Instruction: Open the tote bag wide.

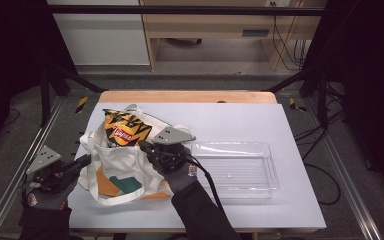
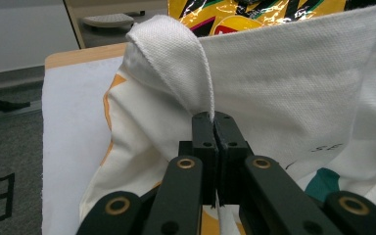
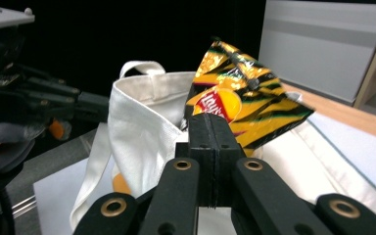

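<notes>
A white tote bag [image 1: 125, 170] with an orange and green print lies on the table, mouth toward the far side. A yellow and black chip bag [image 1: 125, 129] sticks out of that mouth. At the bag's left edge my left gripper [image 1: 85, 160] is shut on the bag's white strap [image 2: 176, 54], which runs down between its jaws [image 2: 213, 120]. My right gripper [image 1: 144, 145] points left over the bag's rim, just in front of the chip bag [image 3: 245, 98]. Its jaws [image 3: 210, 117] are shut, and nothing shows between them.
A clear plastic tray [image 1: 272, 170] stands to the right of the bag on the white mat [image 1: 230, 120]. The table's wooden far edge [image 1: 190, 96] lies behind it. Metal frame rails run along both sides, and cables trail on the floor at the right.
</notes>
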{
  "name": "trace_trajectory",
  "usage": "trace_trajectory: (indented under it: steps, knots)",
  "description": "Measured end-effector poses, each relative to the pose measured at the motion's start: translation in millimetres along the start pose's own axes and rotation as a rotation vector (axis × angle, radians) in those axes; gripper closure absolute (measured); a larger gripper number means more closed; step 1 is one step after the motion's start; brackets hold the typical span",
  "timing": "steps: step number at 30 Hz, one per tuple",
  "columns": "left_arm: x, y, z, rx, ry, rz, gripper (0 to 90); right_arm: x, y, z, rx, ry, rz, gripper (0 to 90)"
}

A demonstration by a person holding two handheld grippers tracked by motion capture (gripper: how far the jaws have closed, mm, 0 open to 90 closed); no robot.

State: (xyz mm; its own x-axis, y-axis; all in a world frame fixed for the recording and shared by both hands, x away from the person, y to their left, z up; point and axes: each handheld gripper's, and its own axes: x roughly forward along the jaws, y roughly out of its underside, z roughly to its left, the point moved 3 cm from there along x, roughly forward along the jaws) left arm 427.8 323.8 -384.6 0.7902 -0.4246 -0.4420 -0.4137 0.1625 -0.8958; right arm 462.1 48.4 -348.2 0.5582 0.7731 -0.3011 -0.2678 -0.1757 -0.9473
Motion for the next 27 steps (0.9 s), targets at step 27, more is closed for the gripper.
trace_trajectory:
  steps: [27]
  knots:
    - [-16.5,-11.3,7.0,-0.050,-0.016,-0.089,76.0,11.5,13.9,7.3,-0.005,-0.023,0.044,90.0]
